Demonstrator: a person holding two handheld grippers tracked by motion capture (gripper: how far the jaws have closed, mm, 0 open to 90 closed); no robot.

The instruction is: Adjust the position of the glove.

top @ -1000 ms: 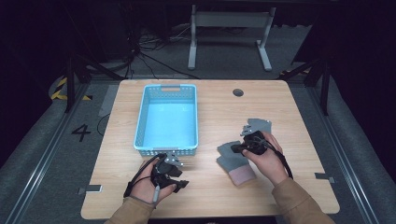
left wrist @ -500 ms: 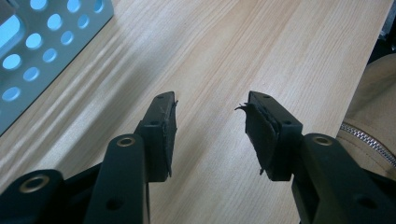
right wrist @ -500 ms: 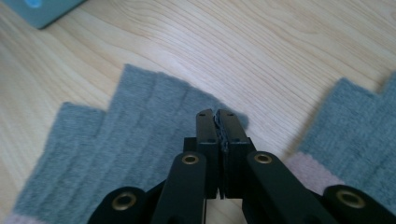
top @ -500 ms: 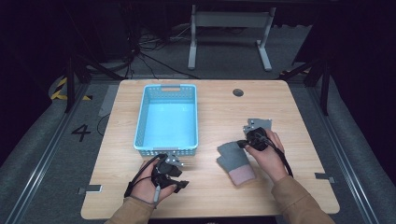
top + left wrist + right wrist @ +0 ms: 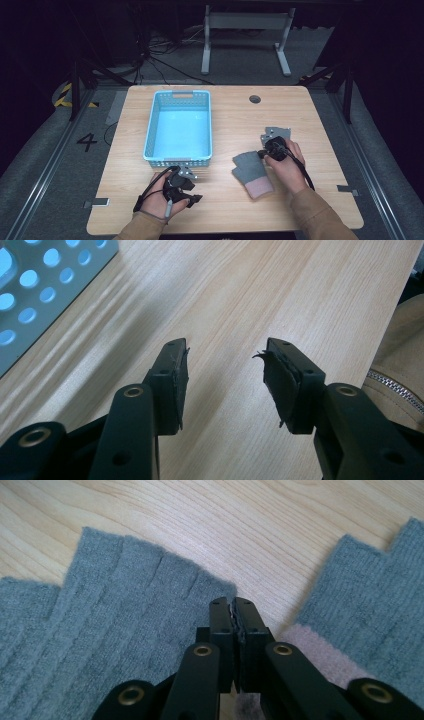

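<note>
A pale wooden worktop stands in a dark room with a grey floor around it. At its near left the left claw rests low over bare wood, jaws apart with nothing between them, just in front of the blue basket, which holds nothing. To the right lies a grey glove with a pink cuff, flat on the wood; a second grey glove lies just behind the right hand. The right claw has its jaws together, tips over the edge of the nearer glove; whether cloth is pinched I cannot tell. Since a second ago the right hand has come down and nearer, closer to the near glove
</note>
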